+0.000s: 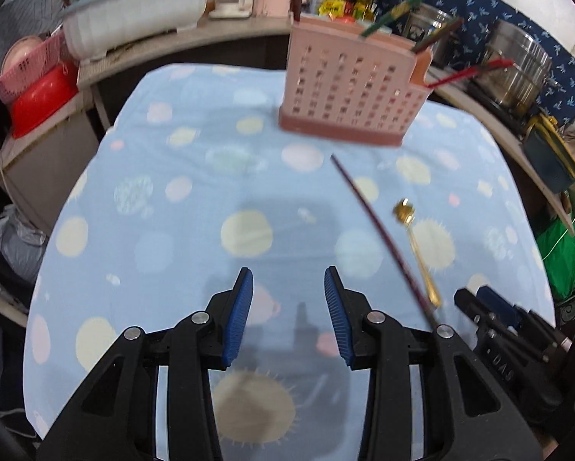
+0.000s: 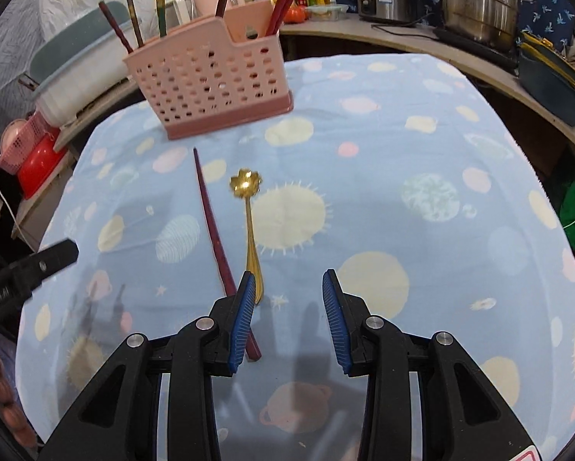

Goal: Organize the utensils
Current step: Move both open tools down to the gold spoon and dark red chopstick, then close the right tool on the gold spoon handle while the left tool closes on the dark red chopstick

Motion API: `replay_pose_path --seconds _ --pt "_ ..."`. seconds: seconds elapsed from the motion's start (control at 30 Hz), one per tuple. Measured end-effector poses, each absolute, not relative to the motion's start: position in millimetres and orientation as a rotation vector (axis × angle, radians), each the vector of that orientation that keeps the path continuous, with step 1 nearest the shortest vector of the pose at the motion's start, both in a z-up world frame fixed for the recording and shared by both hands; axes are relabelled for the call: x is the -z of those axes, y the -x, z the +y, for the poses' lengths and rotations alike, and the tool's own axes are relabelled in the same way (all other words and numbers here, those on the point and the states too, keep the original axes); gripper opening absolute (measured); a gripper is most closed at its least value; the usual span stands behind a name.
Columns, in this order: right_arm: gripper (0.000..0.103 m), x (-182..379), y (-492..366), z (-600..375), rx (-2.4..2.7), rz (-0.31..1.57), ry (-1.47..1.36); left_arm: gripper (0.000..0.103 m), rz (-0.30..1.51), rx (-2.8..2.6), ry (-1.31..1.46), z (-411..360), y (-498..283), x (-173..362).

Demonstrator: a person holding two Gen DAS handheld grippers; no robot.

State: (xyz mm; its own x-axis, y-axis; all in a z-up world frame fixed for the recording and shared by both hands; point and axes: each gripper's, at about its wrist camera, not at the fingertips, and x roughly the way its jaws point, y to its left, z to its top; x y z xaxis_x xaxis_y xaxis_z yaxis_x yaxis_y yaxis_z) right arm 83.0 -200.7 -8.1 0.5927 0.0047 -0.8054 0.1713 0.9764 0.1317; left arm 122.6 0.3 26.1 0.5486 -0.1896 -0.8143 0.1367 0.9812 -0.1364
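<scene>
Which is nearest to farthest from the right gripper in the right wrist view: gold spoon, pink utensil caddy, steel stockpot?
From the right gripper, jaws open:
1. Gold spoon, handle end beside the left finger, bowl pointing away.
2. Pink utensil caddy, standing at the far left of the blue cloth, chopsticks already in it.
3. Steel stockpot, on the counter beyond the cloth, far right.

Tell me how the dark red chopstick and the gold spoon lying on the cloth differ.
The chopstick is dark red, straight and plain, tapering to a point; the spoon is shiny gold with a flower-shaped bowl. The chopstick looks longer than the spoon. Both lie flat side by side on the blue cloth, thin ends toward the pink basket, neither held by the tongs.
</scene>
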Motion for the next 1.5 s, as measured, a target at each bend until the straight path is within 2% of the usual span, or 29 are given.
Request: replay_pose_path --seconds 0.2,0.5,0.67,1.0,1.5 --pt "0.034 19 -93 -191 0.092 0.958 -0.188 0.037 1.019 0.182 0.047 6 -115 -4" --pt "0.025 25 -106 -181 0.090 0.964 -0.141 0.037 1.036 0.181 0.038 5 -118 3" --pt "0.013 27 -103 -182 0.097 0.959 -0.122 0.037 1.041 0.189 0.032 1 -118 4" --pt "0.011 26 -75 -208 0.100 0.959 -0.168 0.037 1.044 0.240 0.009 -23 -110 -1" --pt "0.011 24 -37 -243 0.106 0.956 -0.257 0.040 1.064 0.380 -0.043 -102 -100 1"
